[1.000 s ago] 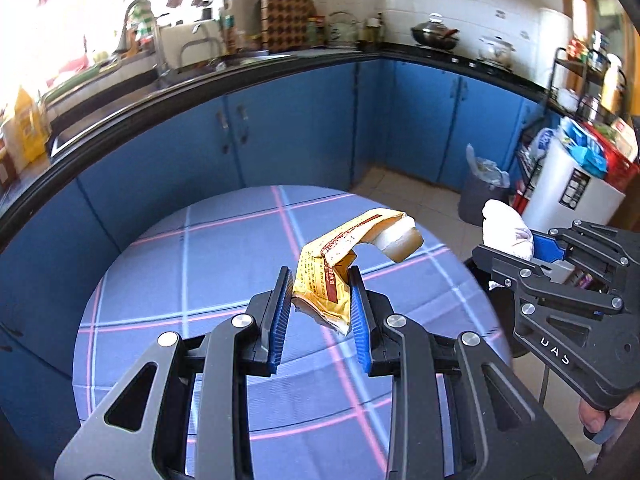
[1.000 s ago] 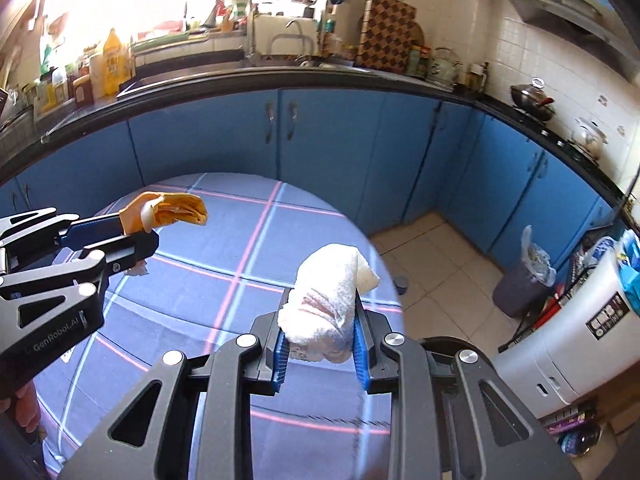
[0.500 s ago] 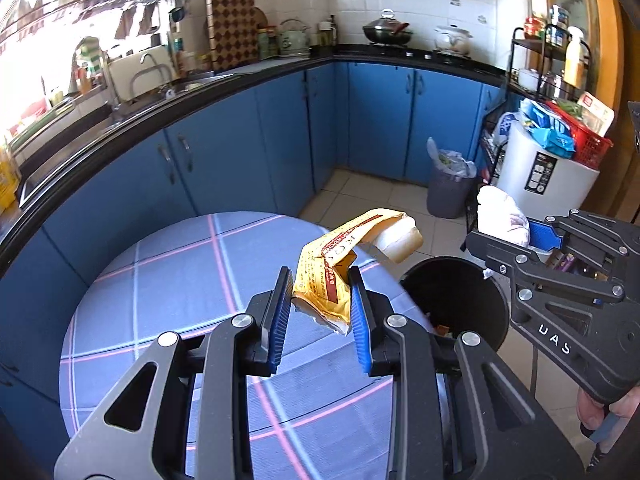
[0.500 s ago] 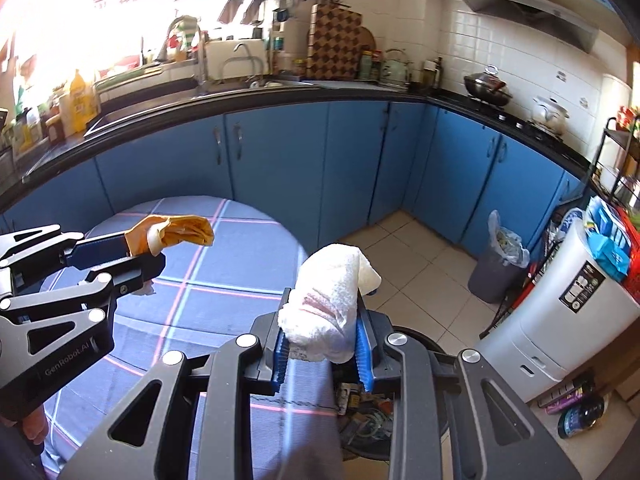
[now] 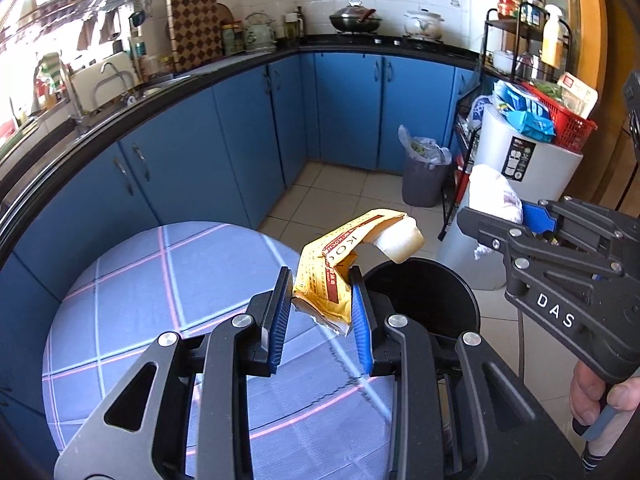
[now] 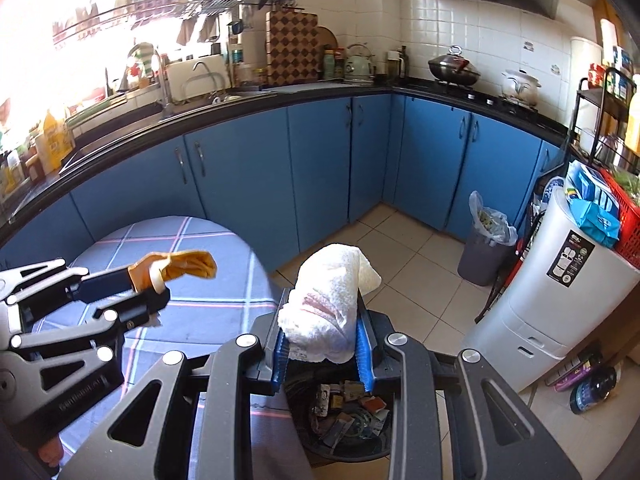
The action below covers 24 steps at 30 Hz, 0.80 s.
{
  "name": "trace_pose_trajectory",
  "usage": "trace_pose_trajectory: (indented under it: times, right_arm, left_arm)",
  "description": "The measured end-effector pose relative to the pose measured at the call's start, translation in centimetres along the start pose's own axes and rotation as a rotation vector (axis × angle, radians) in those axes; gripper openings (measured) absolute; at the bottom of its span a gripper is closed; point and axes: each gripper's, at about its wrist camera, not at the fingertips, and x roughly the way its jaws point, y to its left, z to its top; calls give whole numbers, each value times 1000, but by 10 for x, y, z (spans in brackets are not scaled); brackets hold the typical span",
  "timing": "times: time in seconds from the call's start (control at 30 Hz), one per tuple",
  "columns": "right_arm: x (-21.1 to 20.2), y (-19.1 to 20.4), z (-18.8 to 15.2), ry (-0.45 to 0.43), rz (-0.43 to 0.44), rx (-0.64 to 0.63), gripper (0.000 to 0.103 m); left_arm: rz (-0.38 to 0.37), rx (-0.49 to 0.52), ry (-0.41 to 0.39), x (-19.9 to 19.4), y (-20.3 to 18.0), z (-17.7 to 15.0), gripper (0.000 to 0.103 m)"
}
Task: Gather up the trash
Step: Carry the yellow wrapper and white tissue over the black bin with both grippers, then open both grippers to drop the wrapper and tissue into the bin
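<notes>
My left gripper [image 5: 320,308] is shut on a crumpled yellow wrapper [image 5: 332,276] and holds it above the table's right edge, beside the black trash bin [image 5: 424,296]. My right gripper [image 6: 322,344] is shut on a wad of white tissue [image 6: 324,304] and holds it over the black bin [image 6: 348,412], which has several scraps inside. The right gripper with its tissue [image 5: 494,196] also shows in the left wrist view. The left gripper with the wrapper [image 6: 180,266] shows at the left of the right wrist view.
A round table with a blue plaid cloth [image 5: 160,280] lies to the left of the bin. Blue kitchen cabinets [image 5: 344,108] run behind. A grey lined bin [image 5: 424,176], a white appliance [image 6: 552,280] and a wire rack [image 5: 520,40] stand at the right.
Both grippers have swung right, off the table's middle toward the black bin. The bin has come into view under the right gripper. Both still hold their trash.
</notes>
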Motion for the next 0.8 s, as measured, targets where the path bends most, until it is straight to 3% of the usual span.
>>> trace_pose_trajectory:
  times: [0.43, 0.53, 0.63, 0.8]
  right_arm:
    - [24, -40, 1, 35, 0, 57, 30]
    - [31, -47, 1, 45, 4, 74, 43]
    - [32, -50, 0, 25, -9, 85, 68]
    - [38, -54, -2, 17, -37, 74, 71]
  left_arm:
    - [-17, 39, 22, 31, -31, 19, 30]
    - [-13, 43, 23, 36, -31, 21, 30]
    - [-13, 46, 25, 41, -33, 24, 30]
    - [-16, 56, 32, 49, -39, 28, 30]
